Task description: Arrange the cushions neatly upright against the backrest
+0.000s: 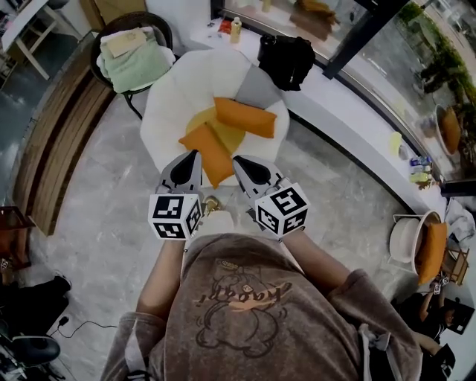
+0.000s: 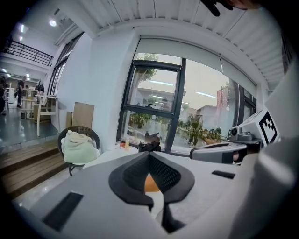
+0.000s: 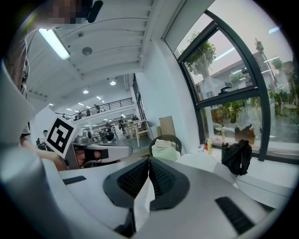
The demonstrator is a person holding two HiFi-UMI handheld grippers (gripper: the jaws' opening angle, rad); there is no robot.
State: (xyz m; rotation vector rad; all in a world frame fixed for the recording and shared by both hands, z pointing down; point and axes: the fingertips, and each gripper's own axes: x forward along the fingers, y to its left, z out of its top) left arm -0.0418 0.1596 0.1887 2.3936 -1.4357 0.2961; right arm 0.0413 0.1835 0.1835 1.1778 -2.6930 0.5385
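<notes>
Tiled floor, white armchair (image 1: pixel 167 89). Orange cushions (image 1: pixel 245 117) lay flat on its seat, so not yet arranged. Left hand-held gripper (image 1: pixel 195 155) and right hand-held gripper (image 1: pixel 239 161) were clenched empty at the seat's front edge, probably pre-grasp.

Location: lounge zone of a large open-plan commercial or office building. Indicators: tall dark-framed window (image 2: pixel 149 93) above a long white ledge (image 1: pixel 335 108), polished stone floor (image 1: pixel 97 175), railed mezzanine (image 2: pixel 28 50), ceiling strip light (image 3: pixel 53 43), white armchair (image 1: pixel 178 89), wicker chair (image 1: pixel 149 16).
</notes>
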